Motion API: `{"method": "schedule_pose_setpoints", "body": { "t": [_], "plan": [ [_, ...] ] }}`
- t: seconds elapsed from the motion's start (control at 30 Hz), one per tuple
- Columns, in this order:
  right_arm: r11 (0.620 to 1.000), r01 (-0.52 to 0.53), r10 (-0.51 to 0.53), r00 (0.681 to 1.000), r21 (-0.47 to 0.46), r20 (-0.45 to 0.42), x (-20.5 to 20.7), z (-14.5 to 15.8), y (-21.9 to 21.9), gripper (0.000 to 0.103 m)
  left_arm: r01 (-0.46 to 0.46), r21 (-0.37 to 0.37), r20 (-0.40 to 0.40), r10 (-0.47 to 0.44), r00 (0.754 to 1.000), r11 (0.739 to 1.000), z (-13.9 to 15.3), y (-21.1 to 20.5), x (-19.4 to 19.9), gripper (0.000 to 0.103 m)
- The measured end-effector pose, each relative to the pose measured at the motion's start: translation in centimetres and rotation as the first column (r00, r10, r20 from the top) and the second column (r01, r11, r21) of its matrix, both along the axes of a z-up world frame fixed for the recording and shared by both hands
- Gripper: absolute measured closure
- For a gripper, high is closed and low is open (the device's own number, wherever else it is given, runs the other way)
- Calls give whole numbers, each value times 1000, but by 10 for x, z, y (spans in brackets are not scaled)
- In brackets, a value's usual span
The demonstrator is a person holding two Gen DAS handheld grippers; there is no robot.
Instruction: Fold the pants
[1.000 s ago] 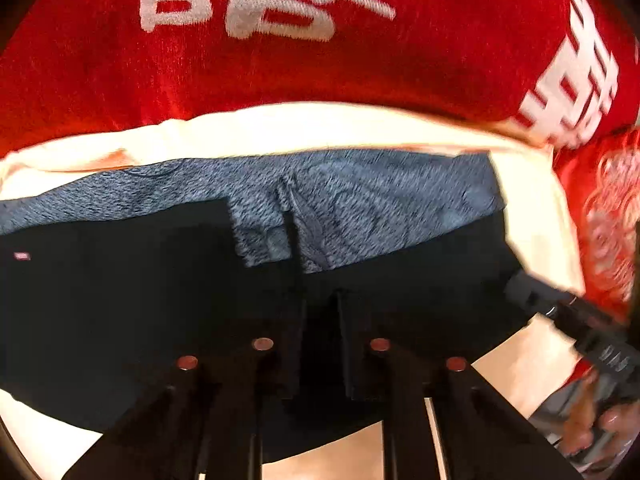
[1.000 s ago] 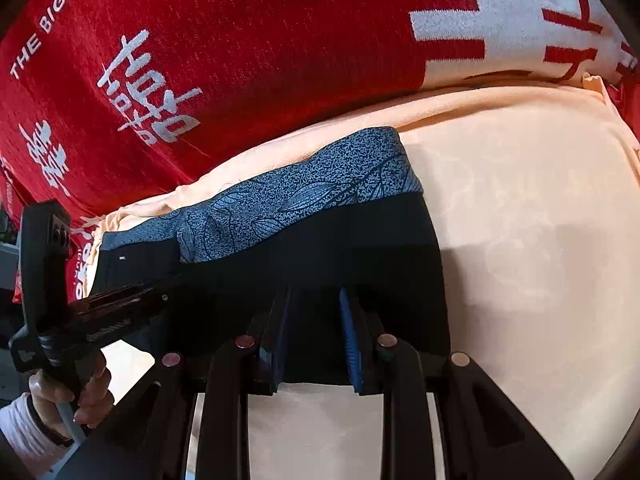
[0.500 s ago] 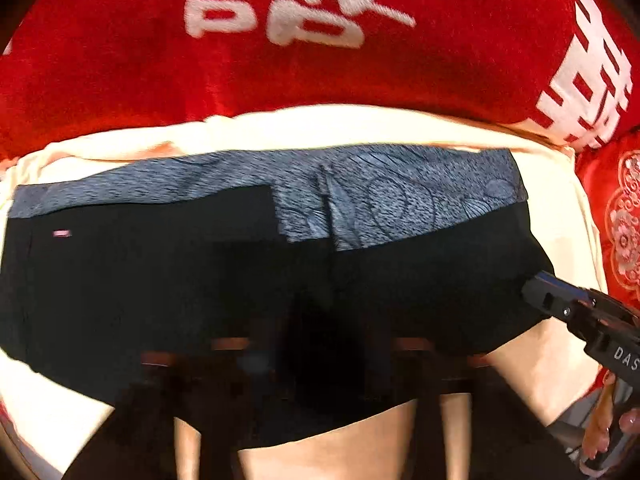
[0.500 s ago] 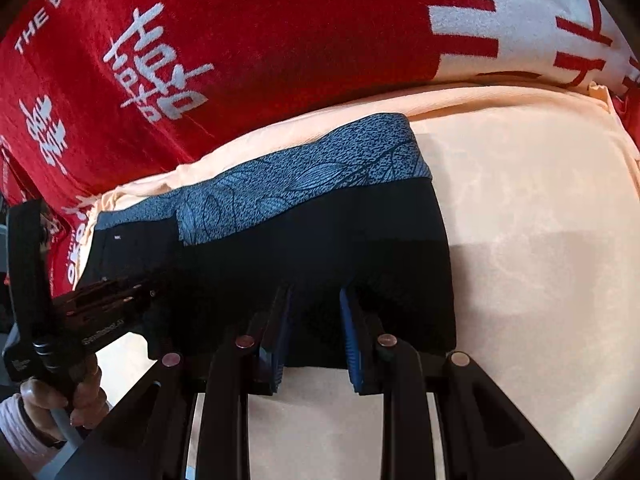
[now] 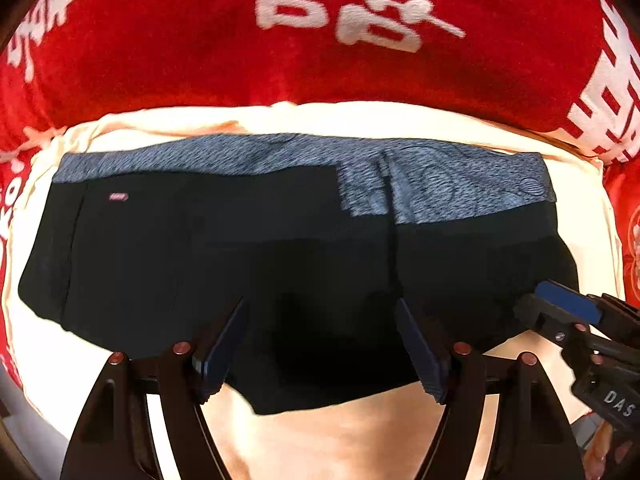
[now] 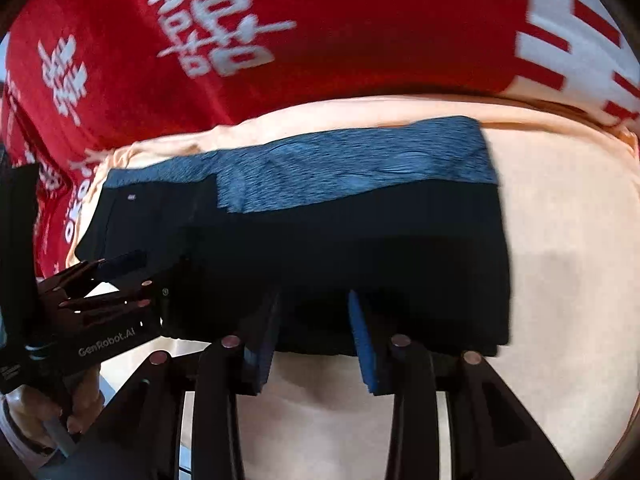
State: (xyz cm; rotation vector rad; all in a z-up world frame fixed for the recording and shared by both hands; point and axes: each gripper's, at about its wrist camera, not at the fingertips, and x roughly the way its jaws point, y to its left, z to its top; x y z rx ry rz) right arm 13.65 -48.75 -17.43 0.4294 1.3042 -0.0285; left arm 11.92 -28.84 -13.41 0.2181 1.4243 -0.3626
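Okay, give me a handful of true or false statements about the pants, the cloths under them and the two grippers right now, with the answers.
1. The pants are black with a blue-grey patterned waistband. True.
2. The pants lie on a green sheet. False: they lie on a cream cloth.
3. The red blanket carries white characters. True.
4. The left gripper pinches the fabric. False: its fingers stand apart, still opening, with the pants below them.
5. The pants hang in the air. False: they lie flat.

red blanket (image 5: 160, 60) cut off by edges, waistband pattern (image 6: 340, 168) motion-blurred
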Motion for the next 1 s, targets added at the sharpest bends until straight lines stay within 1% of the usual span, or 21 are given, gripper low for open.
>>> {"method": "schedule_pose_setpoints", "body": {
  "t": [0.1, 0.17, 0.3, 0.43, 0.53, 0.57, 0.73, 0.87, 1.0],
  "plan": [
    [1000, -22, 22, 1000, 11, -21, 8, -8, 14, 65, -16, 20, 3, 16, 1000, 1000, -1, 13, -1, 27],
    [1000, -27, 28, 998, 13, -52, 12, -17, 21, 65, -31, 23, -6, 31, 1000, 999, -3, 21, -1, 27],
    [999, -34, 33, 997, -12, -73, 13, -25, 32, 65, -55, 24, -5, 55, 998, 998, -2, 38, -2, 27],
    [997, -71, 67, 994, -41, -89, 16, -25, 42, 63, -103, 13, -13, 103, 995, 995, -1, 62, -4, 27],
    [984, -131, 118, 987, -123, -106, 17, -26, 58, 63, -134, 17, -26, 134, 991, 991, -3, 77, -7, 27],
    [981, -137, 123, 986, -137, -110, 17, -26, 60, 63, -139, 19, -33, 140, 990, 990, -5, 82, -9, 27],
    [981, -126, 107, 986, -149, -127, 18, -23, 63, 63, -167, 13, -46, 168, 985, 986, -10, 104, -13, 27],
    [973, -141, 114, 982, -185, -151, 21, -21, 70, 63, -195, 21, -63, 196, 979, 981, -17, 122, -10, 27],
    [968, -142, 104, 978, -207, -180, 24, -18, 77, 63, -229, 0, -56, 229, 972, 973, -16, 143, -7, 27]
  ]
}}
